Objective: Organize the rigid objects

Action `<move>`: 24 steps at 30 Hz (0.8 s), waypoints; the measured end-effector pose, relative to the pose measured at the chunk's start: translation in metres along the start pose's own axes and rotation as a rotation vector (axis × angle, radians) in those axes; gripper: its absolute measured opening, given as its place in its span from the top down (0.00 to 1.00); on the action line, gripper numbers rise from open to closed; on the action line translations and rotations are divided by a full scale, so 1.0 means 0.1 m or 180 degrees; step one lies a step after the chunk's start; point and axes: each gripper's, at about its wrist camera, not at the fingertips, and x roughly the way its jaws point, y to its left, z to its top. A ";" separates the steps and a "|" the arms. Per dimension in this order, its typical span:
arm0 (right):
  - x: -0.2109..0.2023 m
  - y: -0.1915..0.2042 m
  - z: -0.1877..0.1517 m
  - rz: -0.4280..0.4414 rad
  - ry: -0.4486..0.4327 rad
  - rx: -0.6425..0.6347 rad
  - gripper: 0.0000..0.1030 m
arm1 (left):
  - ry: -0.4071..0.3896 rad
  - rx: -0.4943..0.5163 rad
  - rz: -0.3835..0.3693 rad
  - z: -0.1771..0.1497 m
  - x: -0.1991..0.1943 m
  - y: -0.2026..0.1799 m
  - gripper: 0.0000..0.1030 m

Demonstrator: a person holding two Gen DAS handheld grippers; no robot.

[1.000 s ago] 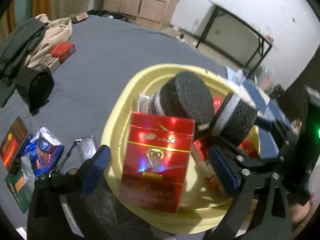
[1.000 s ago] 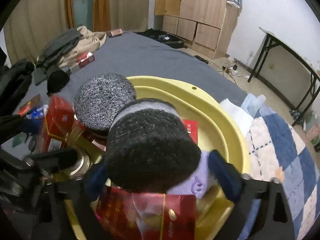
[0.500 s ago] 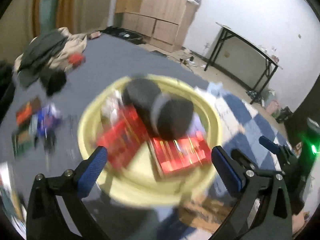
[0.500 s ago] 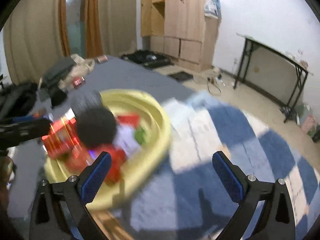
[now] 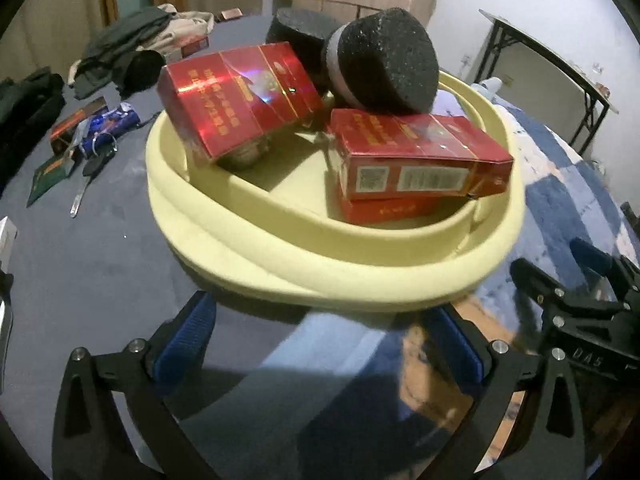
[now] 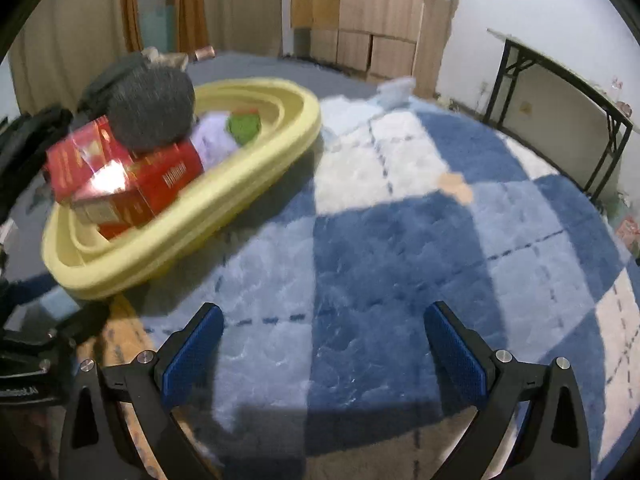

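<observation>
Yellow basin, stacked with red boxes, just ahead of left claw; right claw farther; both spread, empty.

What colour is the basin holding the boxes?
Pale yellow basin; clearest in the left wrist view.

Glossy red cartons are reflecting light; matt yellow basin; coarse black sponges; fluffy plaid blanket.

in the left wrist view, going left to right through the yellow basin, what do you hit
tilted red box → black sponge puck with the grey band → lower red box with the barcode, all inside the yellow basin
</observation>
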 end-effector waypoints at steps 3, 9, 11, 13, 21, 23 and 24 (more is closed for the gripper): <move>0.04 0.04 0.05 -0.0079 0.0026 -0.0046 0.00 | -0.0116 0.0001 0.0139 -0.04 0.05 -0.05 0.00; 0.04 0.12 0.05 -0.0168 0.0062 -0.0112 0.00 | -0.0119 0.0012 0.0231 -0.03 0.03 -0.10 0.00; 0.05 0.07 0.06 -0.0111 0.0069 -0.0069 0.00 | -0.0118 0.0004 0.0221 -0.04 0.02 -0.10 0.00; 0.05 0.08 0.05 -0.0144 0.0069 -0.0097 0.00 | -0.0117 -0.0001 0.0215 -0.04 0.01 -0.10 0.00; 0.06 0.07 0.06 -0.0134 0.0071 -0.0093 0.00 | -0.0112 0.0004 0.0221 -0.04 0.01 -0.09 0.00; 0.06 0.07 0.06 -0.0136 0.0071 -0.0094 0.00 | -0.0112 0.0001 0.0217 -0.04 0.01 -0.09 0.00; 0.06 0.07 0.06 -0.0132 0.0071 -0.0091 0.00 | -0.0113 0.0003 0.0220 -0.04 0.02 -0.10 0.00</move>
